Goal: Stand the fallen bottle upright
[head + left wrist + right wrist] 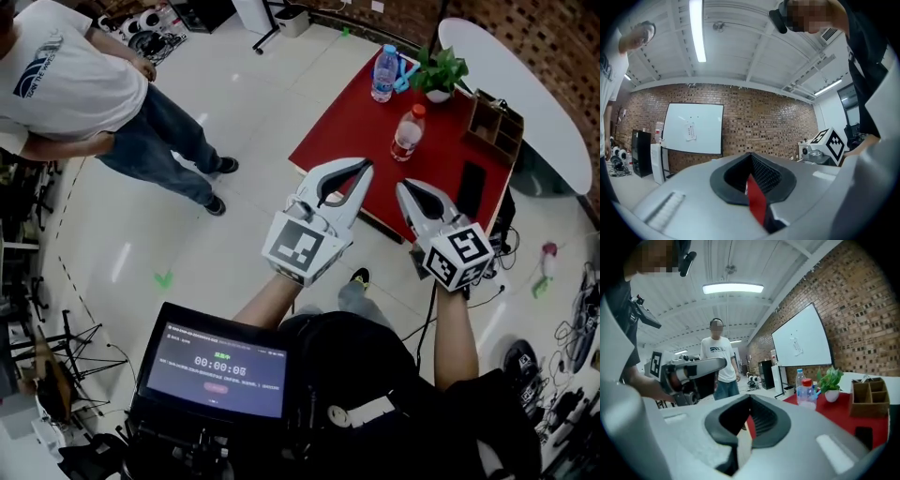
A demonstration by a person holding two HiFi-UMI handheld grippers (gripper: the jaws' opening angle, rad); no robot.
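A clear bottle with a red cap (pixel 407 133) stands upright on the red table (pixel 352 122); the right gripper view shows that red-capped bottle (pixel 807 392) ahead to the right. A second bottle with a blue cap (pixel 384 73) stands upright near the far edge. Both grippers hang in the air over the table's near edge, short of the bottles. My left gripper (pixel 363 166) has its tips together with nothing between them, as my left gripper (pixel 751 154) also shows. My right gripper (pixel 404 187) is shut and holds nothing, and my right gripper (pixel 750 397) points toward the table.
A potted plant (pixel 439 71), a wooden organiser (pixel 494 122) and a black phone (pixel 470 189) share the table's right side. A person in a white T-shirt (pixel 84 89) stands on the floor at the left. A white oval table (pixel 525 89) lies beyond.
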